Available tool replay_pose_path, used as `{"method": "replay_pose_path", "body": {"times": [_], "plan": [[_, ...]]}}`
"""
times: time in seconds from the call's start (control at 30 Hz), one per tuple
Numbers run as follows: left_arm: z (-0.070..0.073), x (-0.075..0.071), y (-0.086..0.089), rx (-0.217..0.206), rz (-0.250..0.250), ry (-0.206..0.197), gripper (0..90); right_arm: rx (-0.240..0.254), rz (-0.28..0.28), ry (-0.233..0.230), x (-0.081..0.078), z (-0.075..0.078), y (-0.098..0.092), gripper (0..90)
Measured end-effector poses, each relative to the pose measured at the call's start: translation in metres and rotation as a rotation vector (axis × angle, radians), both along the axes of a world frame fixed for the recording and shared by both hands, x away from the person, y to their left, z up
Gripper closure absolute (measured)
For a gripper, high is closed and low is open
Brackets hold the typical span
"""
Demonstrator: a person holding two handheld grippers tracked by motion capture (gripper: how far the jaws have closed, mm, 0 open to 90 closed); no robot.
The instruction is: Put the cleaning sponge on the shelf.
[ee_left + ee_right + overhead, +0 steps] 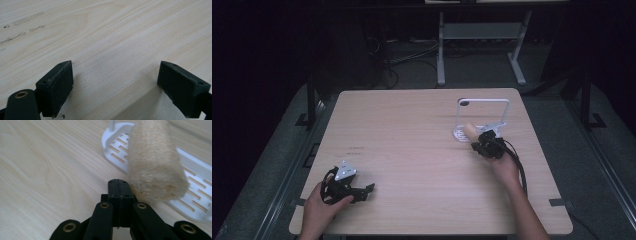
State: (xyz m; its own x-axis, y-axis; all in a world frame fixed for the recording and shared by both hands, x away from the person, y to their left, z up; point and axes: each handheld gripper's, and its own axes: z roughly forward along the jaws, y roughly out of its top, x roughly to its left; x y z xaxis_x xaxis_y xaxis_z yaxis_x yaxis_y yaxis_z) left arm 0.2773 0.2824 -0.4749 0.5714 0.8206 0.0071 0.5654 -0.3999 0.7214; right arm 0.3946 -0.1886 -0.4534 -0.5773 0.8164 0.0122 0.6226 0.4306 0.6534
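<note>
A tan loofah roll lies tilted on the slotted base of a white wire-frame rack at the table's right. My right gripper is shut, its pads pressed together with nothing between them. Its tips sit just left of the loofah's near end, and I cannot tell whether they touch it. From above, that right gripper sits right beside the loofah, under the rack's tall handle. My left gripper rests low over bare wood with its jaws wide open and empty. In the high view the left gripper is near the front left corner.
The light wooden table has faint dark scuff marks left of centre. A black cable trails from the right gripper along the forearm. Beyond the far edge stand a metal table frame and floor cables.
</note>
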Motion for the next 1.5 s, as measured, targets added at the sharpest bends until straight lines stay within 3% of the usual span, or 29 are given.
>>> {"method": "replay_pose_path", "body": {"times": [0.8, 1.5], "plan": [[0.000, 0.000, 0.000, -0.001, 0.000, -0.001, 12.8, -0.067, -0.104, -0.017, 0.017, 0.001, -0.029, 89.7], [0.000, 0.000, 0.000, 0.000, 0.000, -0.002, 12.8, -0.072, -0.103, -0.021, 0.025, 0.003, -0.032, 89.6]]}}
